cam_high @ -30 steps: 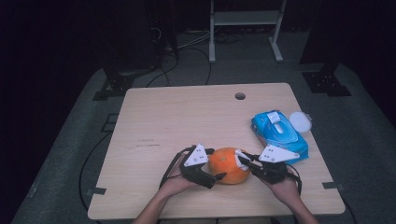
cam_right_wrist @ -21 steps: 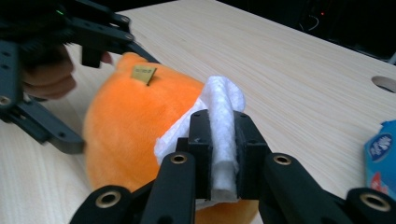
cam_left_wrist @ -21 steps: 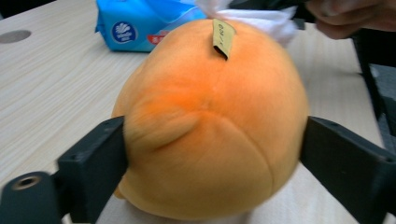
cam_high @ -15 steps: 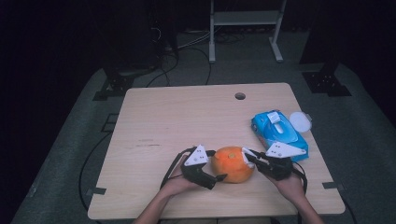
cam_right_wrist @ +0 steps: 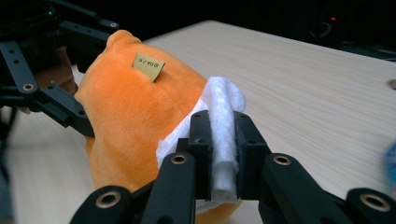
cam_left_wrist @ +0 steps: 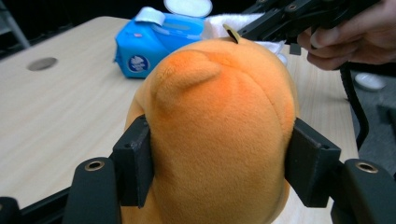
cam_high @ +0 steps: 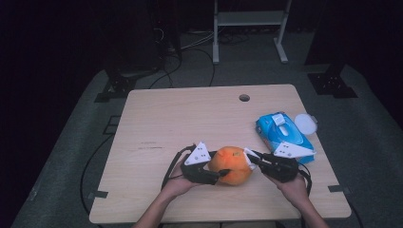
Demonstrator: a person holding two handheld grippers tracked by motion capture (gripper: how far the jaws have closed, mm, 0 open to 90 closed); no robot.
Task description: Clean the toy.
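We have the orange plush toy (cam_high: pixel 230 165) near the table's (cam_high: pixel 190 118) front edge, between both grippers. Our left gripper (cam_left_wrist: pixel 219 163) has just closed its jaws across the toy's width, pads pressing both flanks. Our right gripper (cam_right_wrist: pixel 219 154) pinches a folded white wipe (cam_right_wrist: pixel 223 126) against the toy's opposite side, so wiping runs toward the left hand.

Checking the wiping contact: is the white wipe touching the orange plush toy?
Touching. In the right gripper view the white wipe, pinched by the right gripper, lies against the orange plush toy.
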